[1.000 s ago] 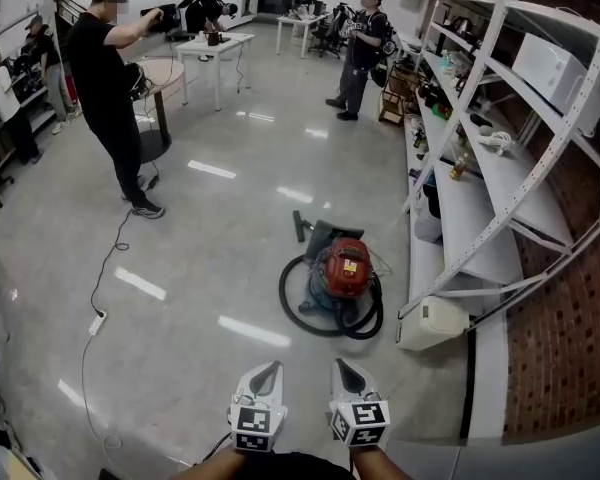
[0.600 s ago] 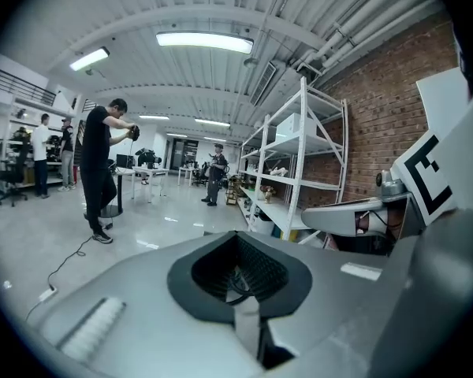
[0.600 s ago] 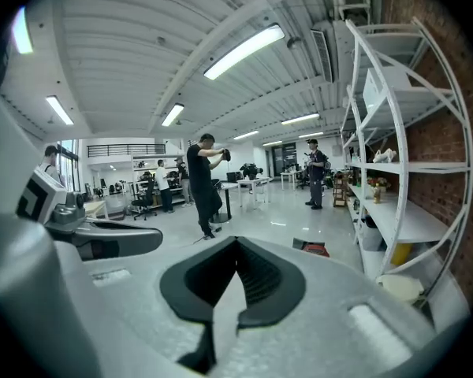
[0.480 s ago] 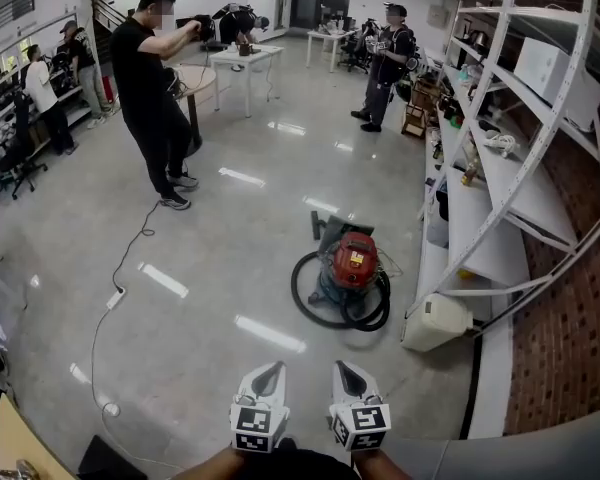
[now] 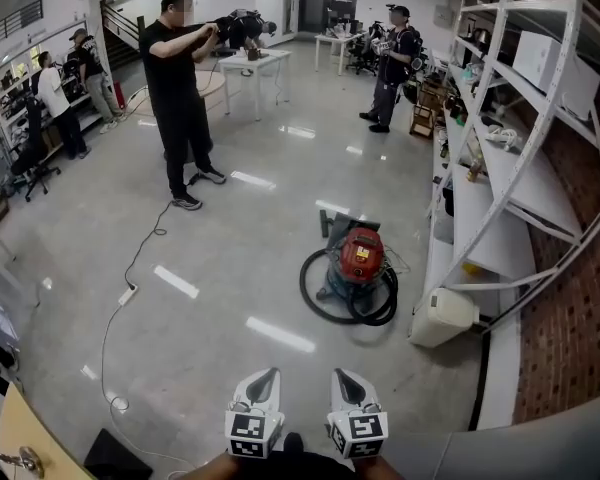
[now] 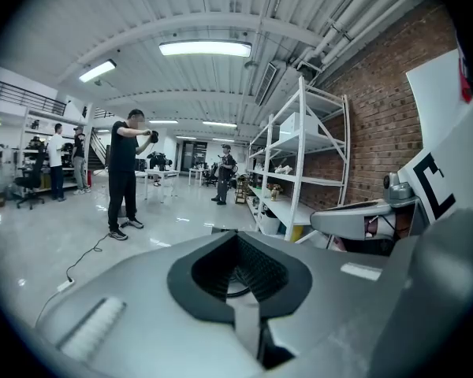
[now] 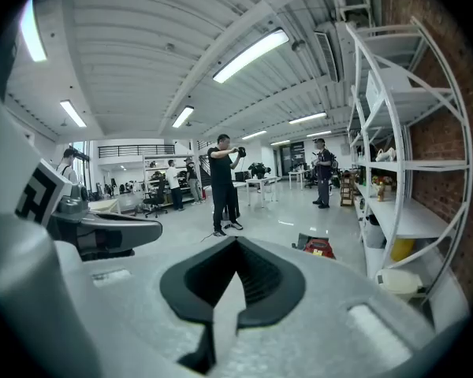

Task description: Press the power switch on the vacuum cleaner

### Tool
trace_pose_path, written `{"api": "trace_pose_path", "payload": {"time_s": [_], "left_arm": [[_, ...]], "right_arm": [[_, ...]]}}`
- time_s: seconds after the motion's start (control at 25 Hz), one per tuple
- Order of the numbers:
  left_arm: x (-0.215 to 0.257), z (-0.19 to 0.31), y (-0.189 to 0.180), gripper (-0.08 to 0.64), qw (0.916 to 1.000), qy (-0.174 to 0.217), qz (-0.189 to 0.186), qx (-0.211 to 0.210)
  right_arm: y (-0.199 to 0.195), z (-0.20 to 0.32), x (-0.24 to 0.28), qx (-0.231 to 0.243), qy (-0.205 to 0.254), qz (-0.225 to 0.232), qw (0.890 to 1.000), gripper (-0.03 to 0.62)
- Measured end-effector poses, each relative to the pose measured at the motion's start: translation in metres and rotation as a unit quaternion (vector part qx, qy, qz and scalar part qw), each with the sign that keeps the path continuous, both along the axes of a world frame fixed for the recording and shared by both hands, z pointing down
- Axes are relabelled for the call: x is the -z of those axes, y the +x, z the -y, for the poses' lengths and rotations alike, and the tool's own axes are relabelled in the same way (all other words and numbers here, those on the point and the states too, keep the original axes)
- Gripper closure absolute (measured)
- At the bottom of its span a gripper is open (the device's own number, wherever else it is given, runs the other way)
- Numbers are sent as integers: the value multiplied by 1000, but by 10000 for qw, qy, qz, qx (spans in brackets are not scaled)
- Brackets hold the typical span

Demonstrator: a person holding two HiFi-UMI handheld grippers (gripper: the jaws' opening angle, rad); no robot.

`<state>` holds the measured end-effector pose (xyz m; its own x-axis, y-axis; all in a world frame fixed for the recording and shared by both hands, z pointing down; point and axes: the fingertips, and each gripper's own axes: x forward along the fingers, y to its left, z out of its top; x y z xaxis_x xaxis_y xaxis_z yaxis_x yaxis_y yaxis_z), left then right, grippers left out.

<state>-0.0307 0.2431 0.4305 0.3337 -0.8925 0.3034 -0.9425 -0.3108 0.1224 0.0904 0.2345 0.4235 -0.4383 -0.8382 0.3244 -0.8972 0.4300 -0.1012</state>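
The red vacuum cleaner (image 5: 360,257) stands on the shiny floor, with its black hose (image 5: 330,303) coiled around it, a few steps ahead of me and close to the shelving. My left gripper (image 5: 265,377) and right gripper (image 5: 342,377) are held side by side at the bottom of the head view, well short of the vacuum. Both are shut with nothing between the jaws. In the right gripper view the vacuum (image 7: 319,247) shows just past the shut right gripper (image 7: 236,246). The left gripper (image 6: 240,242) blocks most of its own view of the vacuum.
White metal shelving (image 5: 500,168) runs along the right wall, with a white container (image 5: 442,316) at its foot. A power strip and cable (image 5: 127,294) lie on the floor at left. A person in black (image 5: 185,98) stands ahead left, another person (image 5: 392,68) farther back near the tables (image 5: 255,63).
The head view has swung and shifted, so the vacuum and the person in black sit further right in it. Both grippers stay shut, low in the view.
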Motion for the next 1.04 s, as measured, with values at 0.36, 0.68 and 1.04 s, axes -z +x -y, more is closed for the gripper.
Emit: {"api": "trace_pose_path", "payload": {"time_s": [0.36,0.68,1.04], "left_arm": [[4,-11,-14,545,9999,103,0,108],[4,-14,-32,545,9997,149,-25,202],[6,-13,-44,545,9993,222,-48,286]], "right_arm": [[-7,-8,2,-57,91,55,9999,601],[-23,-10,5,25,146,-1,9999,601],[-34,-9,3,92,123,-6,9999,601]]}}
